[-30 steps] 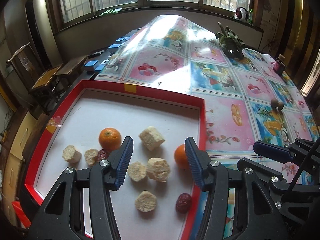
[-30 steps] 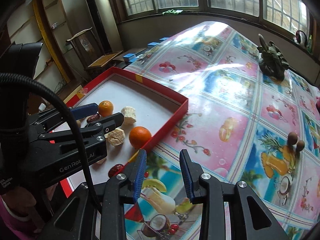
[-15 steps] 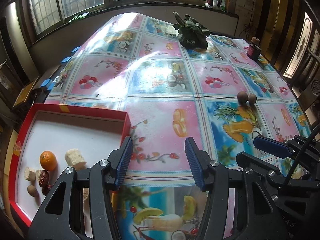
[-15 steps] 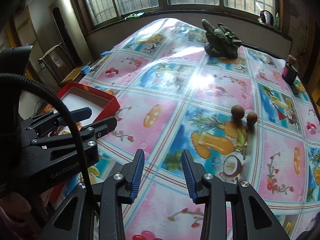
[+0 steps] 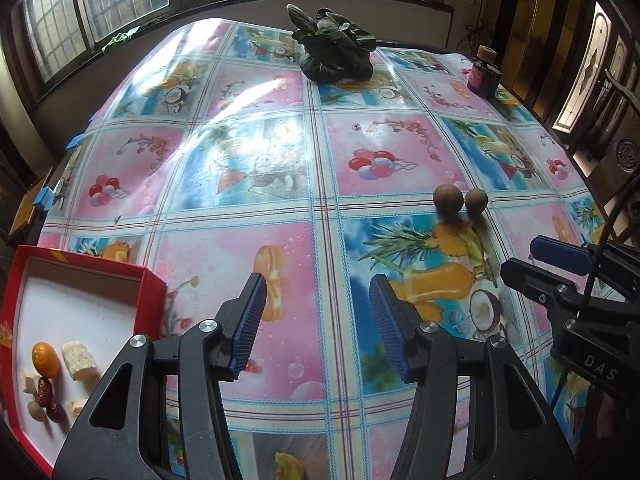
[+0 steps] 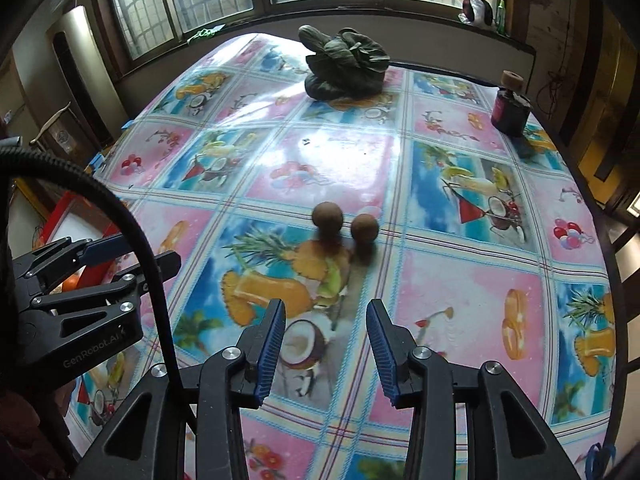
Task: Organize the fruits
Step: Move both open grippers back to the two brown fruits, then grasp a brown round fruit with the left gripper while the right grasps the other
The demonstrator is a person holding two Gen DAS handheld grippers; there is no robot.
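Two small round brown fruits (image 6: 327, 216) (image 6: 364, 228) lie side by side on the patterned tablecloth, ahead of my right gripper (image 6: 326, 350), which is open and empty. They also show in the left wrist view (image 5: 448, 198) (image 5: 475, 201), to the right of and beyond my left gripper (image 5: 316, 324), also open and empty. A red tray (image 5: 150, 300) at the left holds an orange (image 5: 45, 358), red dates (image 5: 44, 392) and pale chunks (image 5: 80, 360). The right gripper appears in the left view (image 5: 560, 264), the left gripper in the right view (image 6: 100, 260).
A dark green leafy vegetable (image 6: 346, 64) lies at the far end of the table. A dark red jar with a cork lid (image 6: 510, 108) stands at the far right. Windows run behind the table. The table edge curves on the right.
Both grippers have swung right, away from the red tray, and moved closer to the two brown fruits. Both stay open and empty.
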